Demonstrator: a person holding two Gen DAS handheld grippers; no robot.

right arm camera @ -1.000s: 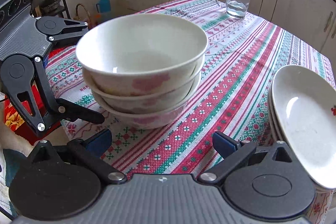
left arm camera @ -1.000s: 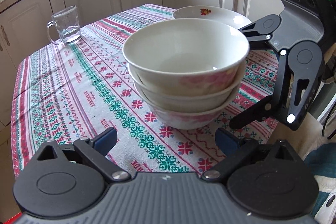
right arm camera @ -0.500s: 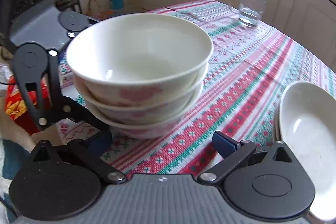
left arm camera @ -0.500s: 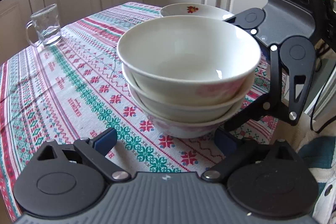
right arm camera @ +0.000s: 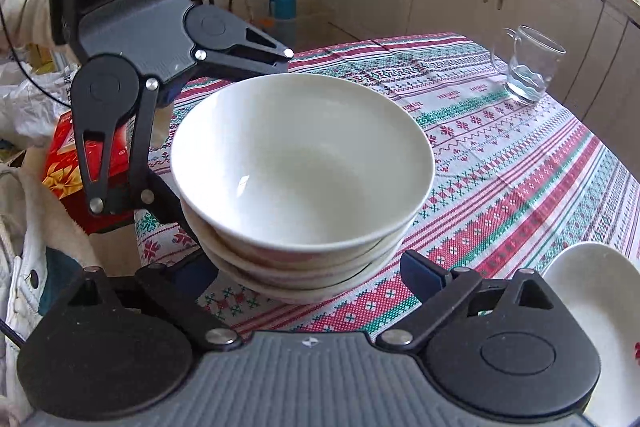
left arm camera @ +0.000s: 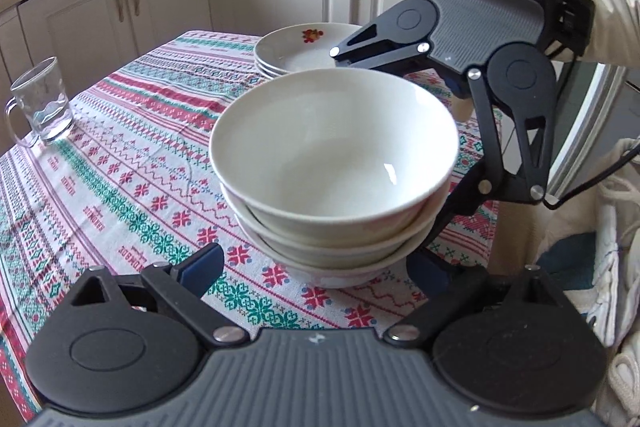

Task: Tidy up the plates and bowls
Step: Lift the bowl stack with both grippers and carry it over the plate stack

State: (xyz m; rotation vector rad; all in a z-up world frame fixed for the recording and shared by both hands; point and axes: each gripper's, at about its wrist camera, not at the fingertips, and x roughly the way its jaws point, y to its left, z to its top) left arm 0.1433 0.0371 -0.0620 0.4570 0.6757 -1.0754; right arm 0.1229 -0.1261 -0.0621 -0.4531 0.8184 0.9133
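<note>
Now that both views have drawn closer, the left gripper [left arm camera: 316, 267] stays spread around the stack of three bowls [left arm camera: 334, 163] on the tablecloth [left arm camera: 120, 163], plate stack [left arm camera: 296, 53] behind. From the right, the right gripper [right arm camera: 312, 273] likewise straddles it, fingers wide; a two-sided lift seems imminent.

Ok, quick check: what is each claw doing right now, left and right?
Left claw: open, fingers on either side of the base of the bowl stack, gripping nothing.
Right claw: open too, straddling the same stack from the opposite side.
</note>
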